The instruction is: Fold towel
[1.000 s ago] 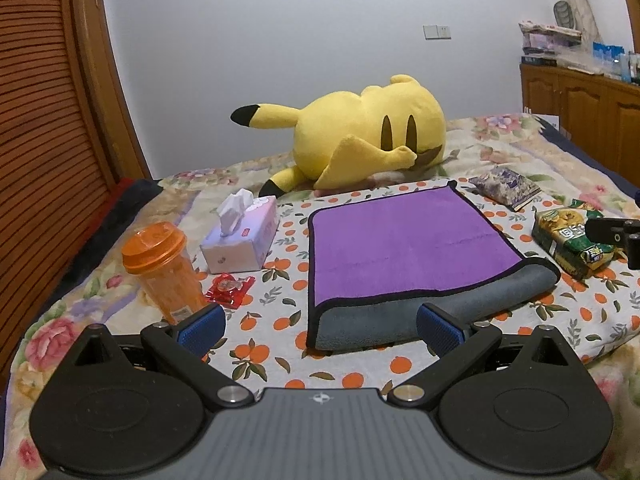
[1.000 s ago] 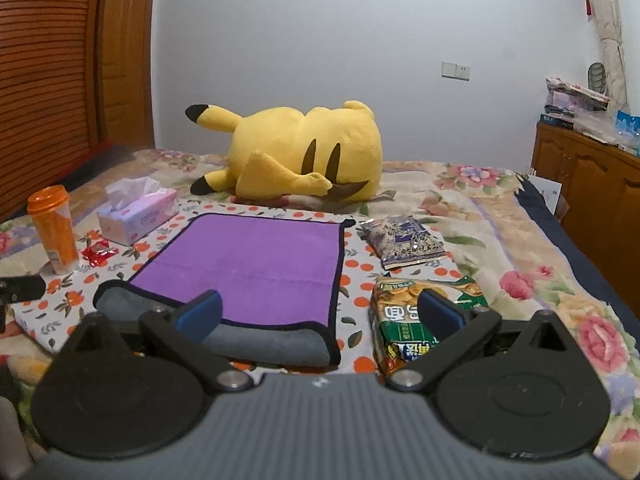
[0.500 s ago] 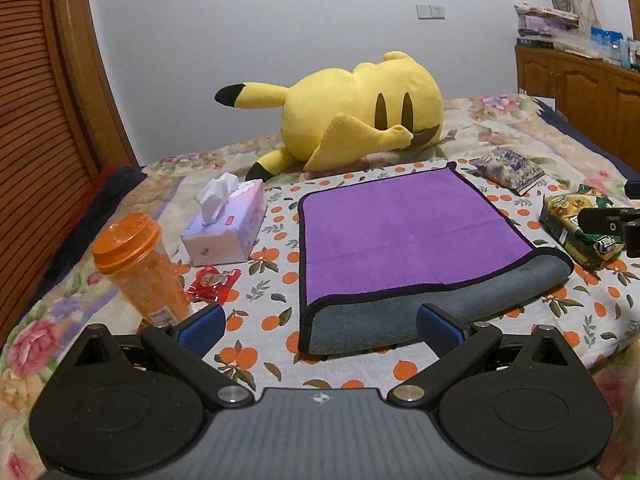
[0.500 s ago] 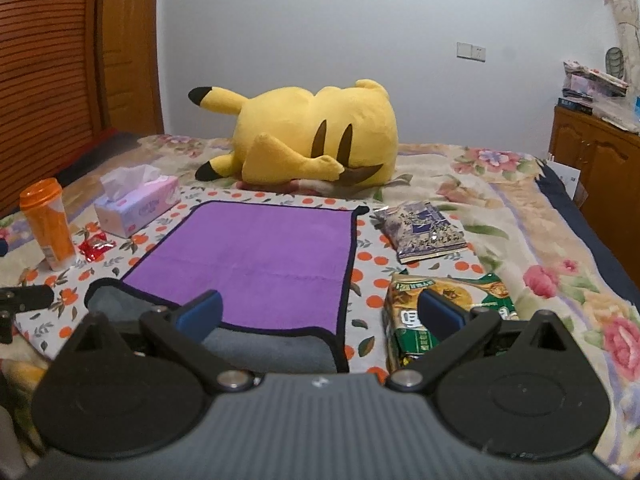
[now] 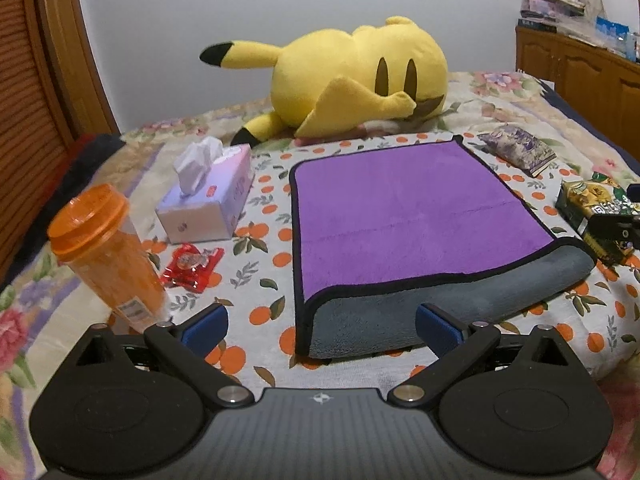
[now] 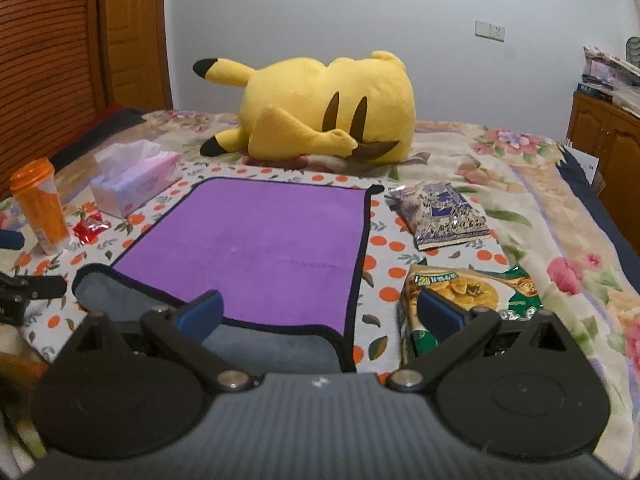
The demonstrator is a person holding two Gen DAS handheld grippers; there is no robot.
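Both tongs, left [image 5: 320, 326] and right [image 6: 320, 314], spread wide, empty, just before towel's [image 5: 404, 216] folded near edge

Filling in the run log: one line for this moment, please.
stage: towel folded once, grey fold edge nearest | left gripper: open, empty, at near-left corner | right gripper: open, empty, at near-right corner | next: probably second fold

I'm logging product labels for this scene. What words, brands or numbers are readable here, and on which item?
None can be read for certain.
Green snack bag: white print, too blurred.
Purple snack packet: print too small.
Tissue box: small red mark, unreadable.
Orange bottle: label too small.
Red wrapper: unreadable.
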